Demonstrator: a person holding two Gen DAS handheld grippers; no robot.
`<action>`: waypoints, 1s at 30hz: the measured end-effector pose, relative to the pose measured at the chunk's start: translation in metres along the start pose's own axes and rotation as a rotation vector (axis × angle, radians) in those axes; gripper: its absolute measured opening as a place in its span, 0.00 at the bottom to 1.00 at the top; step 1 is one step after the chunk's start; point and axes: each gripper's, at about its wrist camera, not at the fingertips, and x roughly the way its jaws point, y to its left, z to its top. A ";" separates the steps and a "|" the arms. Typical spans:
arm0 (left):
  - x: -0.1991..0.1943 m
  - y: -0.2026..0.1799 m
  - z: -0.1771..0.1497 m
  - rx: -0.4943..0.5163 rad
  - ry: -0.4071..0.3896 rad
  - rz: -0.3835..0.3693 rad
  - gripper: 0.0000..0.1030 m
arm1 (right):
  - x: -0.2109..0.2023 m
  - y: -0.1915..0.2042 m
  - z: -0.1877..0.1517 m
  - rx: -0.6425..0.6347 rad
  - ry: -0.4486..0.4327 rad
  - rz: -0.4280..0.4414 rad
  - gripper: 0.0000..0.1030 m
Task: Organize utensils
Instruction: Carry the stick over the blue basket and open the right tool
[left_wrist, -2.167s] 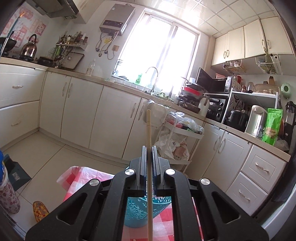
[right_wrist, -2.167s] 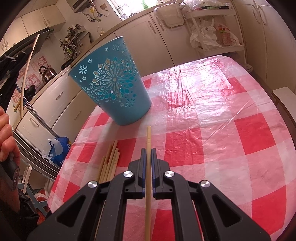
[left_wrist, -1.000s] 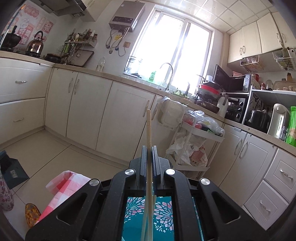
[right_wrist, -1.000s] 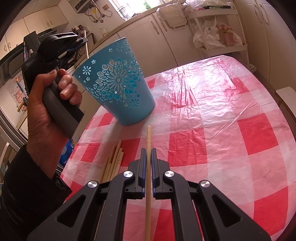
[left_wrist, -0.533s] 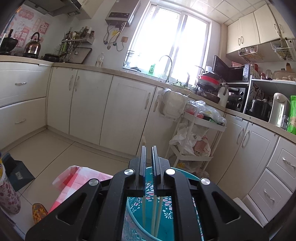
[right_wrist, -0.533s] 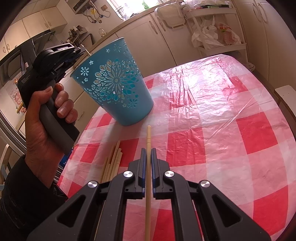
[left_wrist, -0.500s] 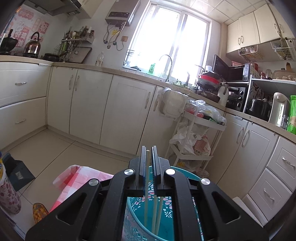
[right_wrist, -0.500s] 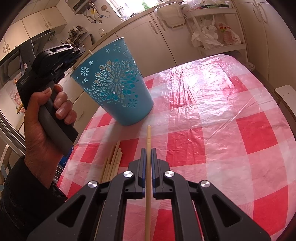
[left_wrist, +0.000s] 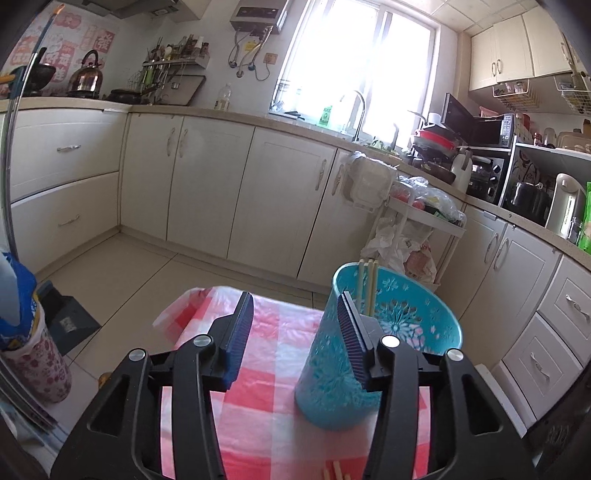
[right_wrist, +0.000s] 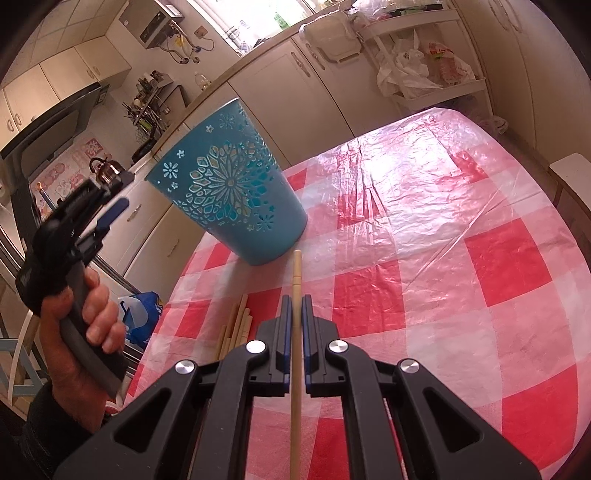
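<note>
A: Report the container and its contents.

B: A teal perforated basket (left_wrist: 384, 332) stands upright on the red-and-white checked tablecloth (left_wrist: 266, 398). In the left wrist view it sits right of centre, and three pale chopsticks (left_wrist: 367, 284) stand inside it, leaning on the far rim with their tips above the edge.

A: State of the left gripper (left_wrist: 295, 332)?

B: Released. Its jaws have just been opening, and only tablecloth shows between the blue pads. The right-hand pad overlaps the near wall of the basket in the picture.

A: State of the right gripper (right_wrist: 294, 325)?

B: Clenched on a single chopstick (right_wrist: 295, 280), which runs along the centre line of the frame. Its tip points at the foot of the basket and stops short of it.

A: What does the right wrist view add?

B: A loose bundle of chopsticks (right_wrist: 236, 328) on the tablecloth, just left of the pads. At the left edge, the person's hand (right_wrist: 85, 332) grips the handle of the left gripper. The basket's interior is hidden here; only its outer flower pattern shows.

A: And the left wrist view alone?

B: The basket's contents, plus a few chopstick ends at the bottom edge.
</note>
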 end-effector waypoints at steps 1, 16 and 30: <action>-0.004 0.005 -0.008 -0.002 0.019 0.007 0.47 | -0.001 -0.002 0.000 0.019 0.001 0.014 0.06; -0.012 0.055 -0.088 -0.151 0.183 -0.019 0.55 | -0.039 0.092 0.107 -0.097 -0.266 0.182 0.06; -0.011 0.071 -0.090 -0.241 0.177 -0.074 0.58 | 0.056 0.154 0.214 -0.230 -0.435 -0.030 0.06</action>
